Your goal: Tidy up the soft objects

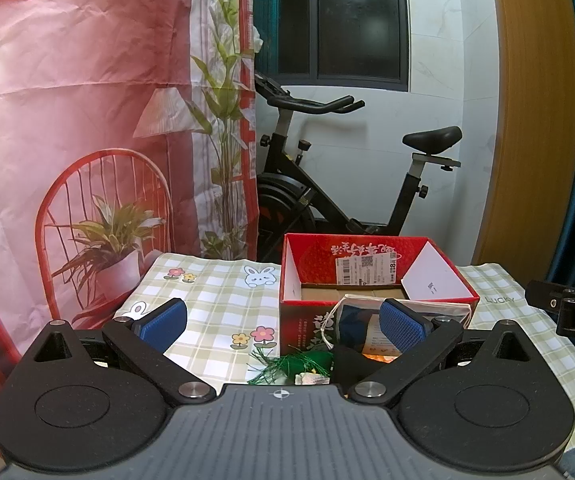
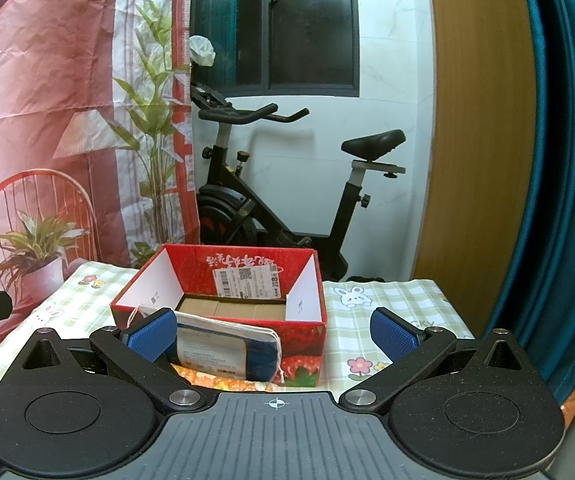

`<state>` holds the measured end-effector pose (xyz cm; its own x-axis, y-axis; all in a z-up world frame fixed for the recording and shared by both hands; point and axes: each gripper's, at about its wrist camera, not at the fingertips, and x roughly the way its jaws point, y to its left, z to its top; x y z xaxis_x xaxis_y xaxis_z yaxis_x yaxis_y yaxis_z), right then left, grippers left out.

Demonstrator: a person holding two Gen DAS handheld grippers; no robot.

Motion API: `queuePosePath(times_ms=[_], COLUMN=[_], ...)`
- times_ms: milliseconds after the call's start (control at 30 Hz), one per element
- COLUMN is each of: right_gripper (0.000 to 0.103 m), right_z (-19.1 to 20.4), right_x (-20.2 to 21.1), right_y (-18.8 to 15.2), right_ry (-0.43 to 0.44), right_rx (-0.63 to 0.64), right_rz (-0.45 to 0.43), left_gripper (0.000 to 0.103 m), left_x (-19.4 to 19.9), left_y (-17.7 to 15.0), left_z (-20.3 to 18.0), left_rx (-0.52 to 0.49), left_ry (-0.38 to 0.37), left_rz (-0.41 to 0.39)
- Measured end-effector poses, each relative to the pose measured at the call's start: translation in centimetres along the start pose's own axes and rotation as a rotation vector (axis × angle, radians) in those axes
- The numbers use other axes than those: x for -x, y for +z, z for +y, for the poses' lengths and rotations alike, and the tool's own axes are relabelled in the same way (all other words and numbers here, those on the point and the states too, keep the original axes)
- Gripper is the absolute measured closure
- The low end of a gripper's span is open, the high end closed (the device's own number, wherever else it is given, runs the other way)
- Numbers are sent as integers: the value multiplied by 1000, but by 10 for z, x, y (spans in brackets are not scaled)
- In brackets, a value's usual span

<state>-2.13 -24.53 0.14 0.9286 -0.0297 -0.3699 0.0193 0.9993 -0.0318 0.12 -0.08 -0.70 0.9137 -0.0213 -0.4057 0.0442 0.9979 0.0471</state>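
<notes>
Both spread wide and empty: left gripper [image 1: 283,322], right gripper [image 2: 273,334]. Hung above the checked counter [image 1: 215,292], near red box [image 2: 223,280] and leaning blue packet [image 2: 227,350].

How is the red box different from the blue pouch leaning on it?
The red box is stiff, open on top, and printed with strawberries. The blue pouch is soft, flat, sealed in clear plastic with a paper label, and leans tilted against the box's front. Both rest on the checked tablecloth.
</notes>
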Motion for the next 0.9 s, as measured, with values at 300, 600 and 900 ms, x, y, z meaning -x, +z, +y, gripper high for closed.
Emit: queuePosePath(times_ms=[300,600,900], right_gripper=[0,0,0], right_z=[-4,-24,-24], right_x=[-10,-35,-82], right_y=[-3,-13,-36], right_ry=[3,100,166], right_rx=[-26,-106,-100], right_rz=[0,-59,-37], left_gripper=[0,0,0], left_x=[-4,-32,-83], left_y=[-2,-3,-22], left_z=[1,14,8], left_rx=[13,23,51], left_ry=[-21,-30,-47], left_rz=[3,-42,-32])
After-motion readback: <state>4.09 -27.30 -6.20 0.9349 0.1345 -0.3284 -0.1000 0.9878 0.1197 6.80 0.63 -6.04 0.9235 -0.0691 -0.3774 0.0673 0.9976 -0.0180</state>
